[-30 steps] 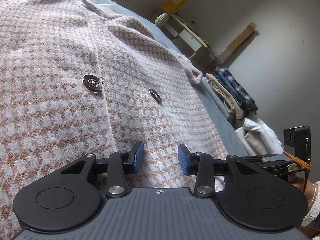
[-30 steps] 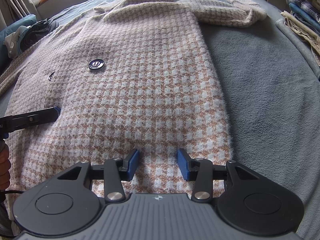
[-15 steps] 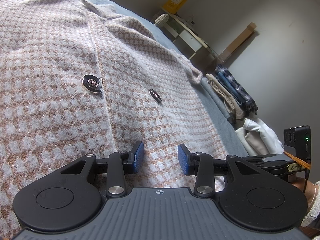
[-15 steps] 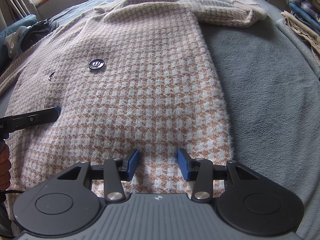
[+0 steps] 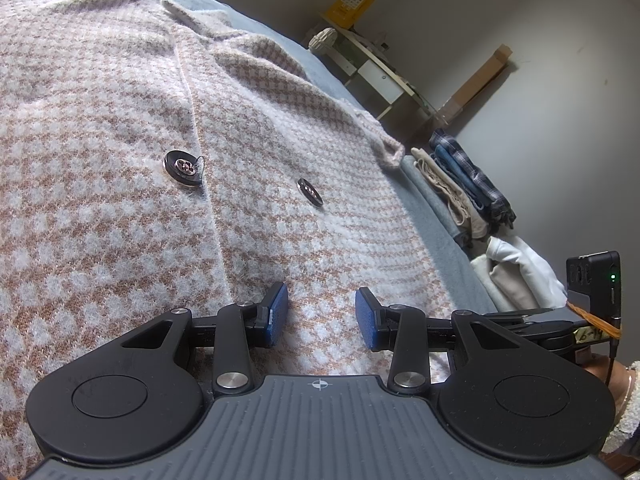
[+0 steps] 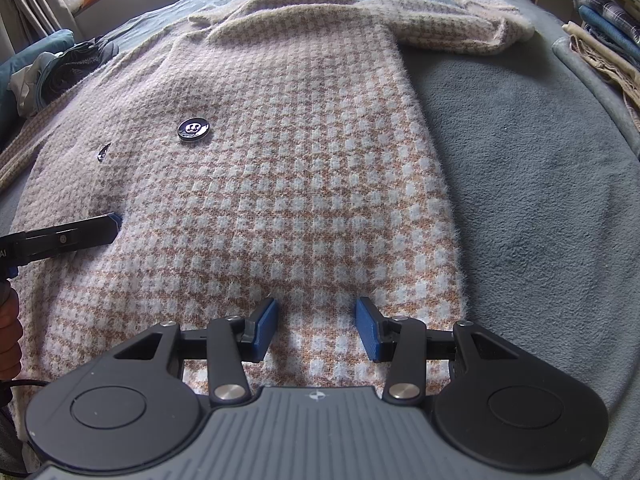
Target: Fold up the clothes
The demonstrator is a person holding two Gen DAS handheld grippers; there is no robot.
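A fluffy tan-and-white houndstooth coat (image 6: 304, 168) lies spread flat, front up, on a grey blanket (image 6: 528, 168). Its collar is at the far end and one sleeve (image 6: 452, 28) stretches out to the far right. Two dark buttons (image 5: 183, 167) (image 5: 310, 192) sit either side of the front seam. My left gripper (image 5: 322, 316) hovers open just over the cloth near the hem, with nothing between its blue pads. My right gripper (image 6: 316, 328) stands open over the hem near the coat's right edge. The left gripper's fingers (image 6: 80, 236) show at the left of the right wrist view.
Folded clothes (image 5: 460, 188) are stacked beyond the bed's right side, with white folded pieces (image 5: 516, 276) nearer. A dark heap of clothes (image 6: 60, 72) lies at the far left. A desk (image 5: 372, 68) stands by the wall. Bare blanket stretches right of the coat.
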